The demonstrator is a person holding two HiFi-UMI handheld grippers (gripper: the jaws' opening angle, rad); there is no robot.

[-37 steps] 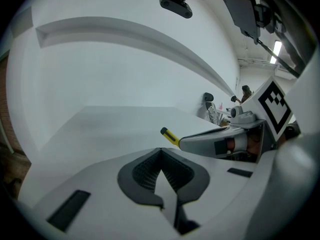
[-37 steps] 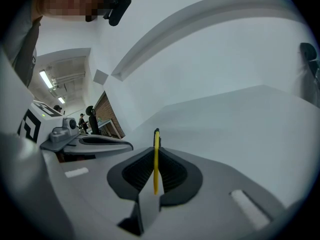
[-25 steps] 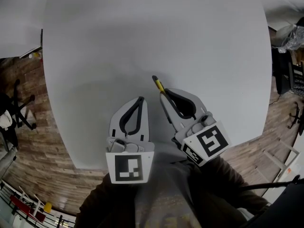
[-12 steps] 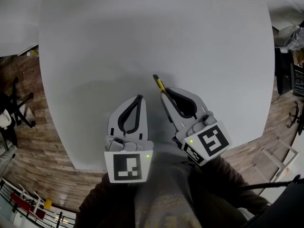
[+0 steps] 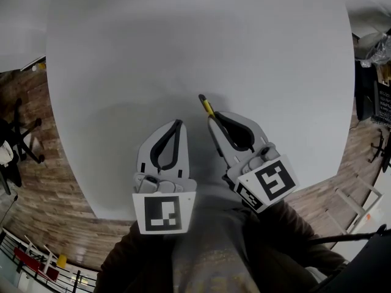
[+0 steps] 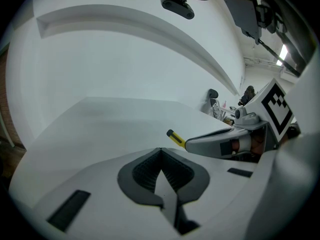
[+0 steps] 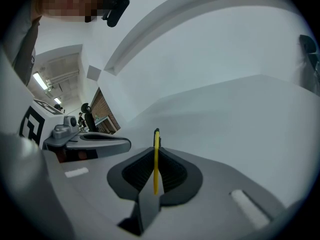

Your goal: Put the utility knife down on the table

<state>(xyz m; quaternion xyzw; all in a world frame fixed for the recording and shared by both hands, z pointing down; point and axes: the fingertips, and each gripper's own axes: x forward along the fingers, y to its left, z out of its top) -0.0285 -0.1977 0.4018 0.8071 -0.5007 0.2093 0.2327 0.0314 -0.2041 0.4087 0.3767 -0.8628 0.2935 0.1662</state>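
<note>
Your right gripper point(image 5: 214, 122) is clenched on the utility knife point(image 5: 206, 106). The right gripper view shows the thin yellow body standing on edge between the ribbed pads, pinched near its rear end. Its dark-tipped front sticks out past the jaw tips, pointing away from you across the counter point(image 5: 183, 35). That grip at the back leaves most of the handle free, so the forward part can meet the surface before the jaws do. Your left gripper point(image 5: 178, 124) sits just beside the right one, with its jaws closed together on nothing. It has no part in the hold and seems to be parked there only to stay out of the way. The knife hangs over the near part of the counter, close to your body, with broad bare surface ahead and to both sides. From the left gripper view its tip appears to float above the grey top rather than rest on it, though the exact gap is hard to judge. The put-down therefore looks not yet done. The sensible next move is to lower the right gripper until the knife lies along the surface, then ease the jaws apart. Because you hold the blade edge-up, it will probably tip onto its flat side as you let go, so release it low.
</note>
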